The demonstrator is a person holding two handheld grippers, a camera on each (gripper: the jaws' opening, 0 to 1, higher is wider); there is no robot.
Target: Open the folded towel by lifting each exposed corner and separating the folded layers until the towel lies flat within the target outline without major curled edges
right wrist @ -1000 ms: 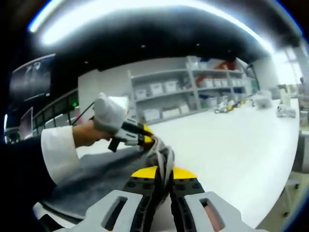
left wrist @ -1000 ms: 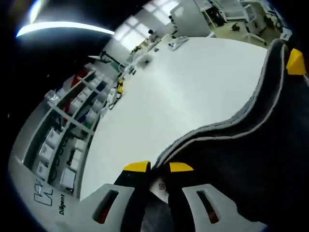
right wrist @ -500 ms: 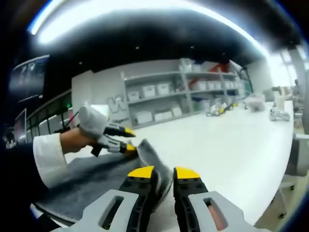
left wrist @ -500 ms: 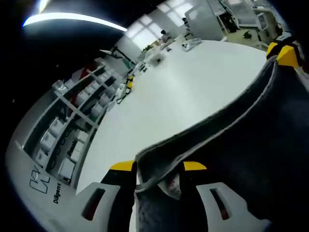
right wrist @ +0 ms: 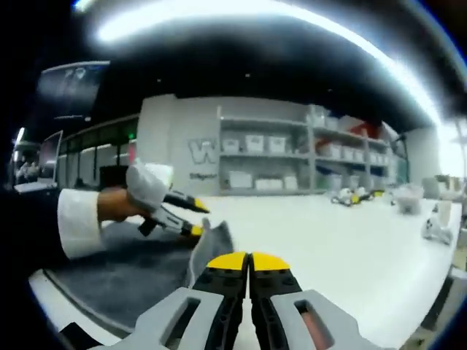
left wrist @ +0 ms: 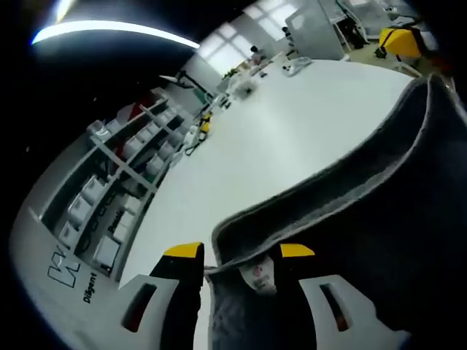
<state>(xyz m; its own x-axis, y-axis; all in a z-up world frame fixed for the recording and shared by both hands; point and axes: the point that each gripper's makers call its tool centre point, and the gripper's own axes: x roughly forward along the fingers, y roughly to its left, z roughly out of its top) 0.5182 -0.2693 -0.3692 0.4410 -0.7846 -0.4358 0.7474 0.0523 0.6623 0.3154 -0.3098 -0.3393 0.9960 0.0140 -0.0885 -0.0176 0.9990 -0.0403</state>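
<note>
Dark grey towel (left wrist: 350, 240) sags and folds under its own weight, so I read it as soft, limp and light, with a fuzzy nap that gives decent friction. Nothing fragile. It won't hold shape: whatever I lift drags the layer under it, so grip at the hemmed corners, not mid-panel.

Left gripper (left wrist: 232, 253): jaws spread, and the towel's corner with the small white care label (left wrist: 257, 275) sits between them. The hem (left wrist: 314, 191) curls up right ahead of the tips. Jaws aren't bearing on it as far as I can see.

Right gripper (right wrist: 249, 259): yellow tips pressed together. I can't tell if any cloth is pinched; the towel's raised corner (right wrist: 211, 239) stands just to the left of the tips, touching or nearly.

In the right gripper view the other gripper (right wrist: 188, 219) sits on that raised corner, held by a hand (right wrist: 117, 206) in a white cuff.

Orientation: the towel lies on the white table (left wrist: 277, 138). From the left gripper the long hem runs forward and right, away from the jaws. From the right gripper the body spreads left and back. Edge is curled, not flat yet.
</note>
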